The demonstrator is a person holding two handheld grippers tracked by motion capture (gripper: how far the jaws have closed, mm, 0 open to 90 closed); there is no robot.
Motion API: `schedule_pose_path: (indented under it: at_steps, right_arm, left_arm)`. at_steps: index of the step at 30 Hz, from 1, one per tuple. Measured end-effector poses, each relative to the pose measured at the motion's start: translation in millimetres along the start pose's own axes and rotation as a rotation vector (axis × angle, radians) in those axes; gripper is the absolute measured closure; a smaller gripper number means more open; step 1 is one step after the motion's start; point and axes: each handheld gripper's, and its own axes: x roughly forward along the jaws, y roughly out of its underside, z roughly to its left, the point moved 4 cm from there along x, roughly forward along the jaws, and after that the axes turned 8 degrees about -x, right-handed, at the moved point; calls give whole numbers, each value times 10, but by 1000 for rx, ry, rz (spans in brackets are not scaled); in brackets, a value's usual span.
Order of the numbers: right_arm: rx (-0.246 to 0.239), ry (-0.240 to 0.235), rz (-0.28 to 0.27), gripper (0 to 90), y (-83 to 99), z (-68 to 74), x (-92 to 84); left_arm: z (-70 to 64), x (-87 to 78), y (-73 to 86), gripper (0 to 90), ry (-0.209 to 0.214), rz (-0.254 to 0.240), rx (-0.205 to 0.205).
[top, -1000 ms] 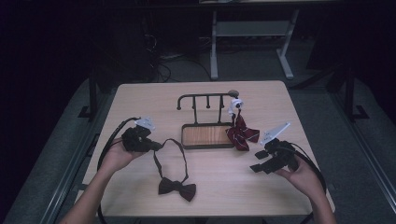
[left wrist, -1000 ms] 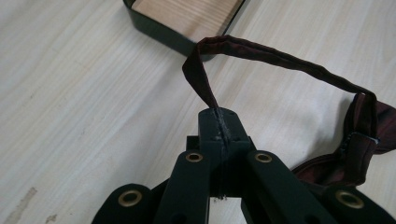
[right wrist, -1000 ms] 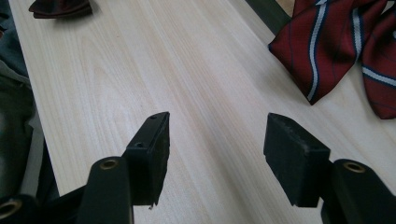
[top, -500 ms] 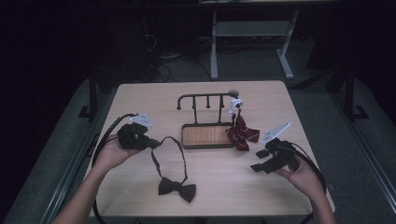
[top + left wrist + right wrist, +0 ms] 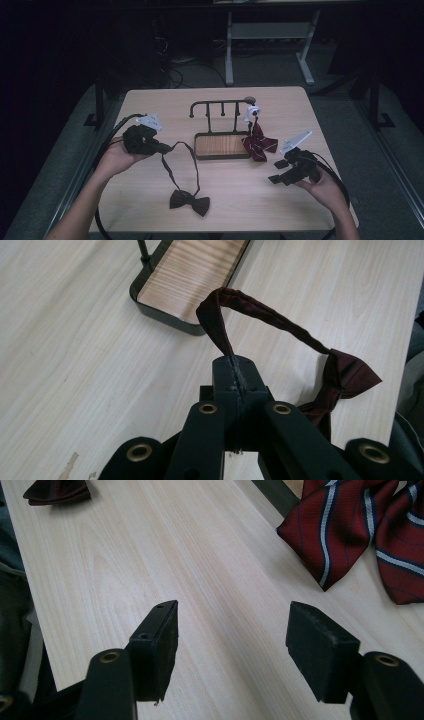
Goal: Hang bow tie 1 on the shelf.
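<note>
Pale wooden surface (image 5: 235,200) underneath it all, and beyond the jaws sits the black metal hook rack with its wood-lined tray (image 5: 222,145), presumably where this dark maroon bow tie (image 5: 189,201) is headed. The left gripper (image 5: 162,148) has its jaws clamped tight on the tie's neck strap (image 5: 260,315), loop arching ahead, bow trailing below them on the surface. The right gripper (image 5: 232,640) waits with jaws wide and empty, red striped bow tie (image 5: 360,535) just ahead.

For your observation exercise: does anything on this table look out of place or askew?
Yes. The striped bow tie hangs from the rack, slumped over the tray's right edge onto the table. The dark bow tie lies off the rack, its strap pinched in the left gripper.
</note>
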Motion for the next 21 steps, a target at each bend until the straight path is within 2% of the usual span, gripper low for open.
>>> schedule_pose_path:
  at_steps: [11, 16, 21]
  right_arm:
    - [5, -1, -16, 363, 4, -24, -20]
    - [14, -7, -18, 360, 9, -45, -14]
    - [14, -6, -16, 360, 12, -50, -9]
  left_arm:
    - [-46, -108, -113, 900, 10, -14, 6]
    - [-61, -147, -182, 900, 10, -9, 29]
    - [-59, -167, -229, 900, 13, -12, 31]
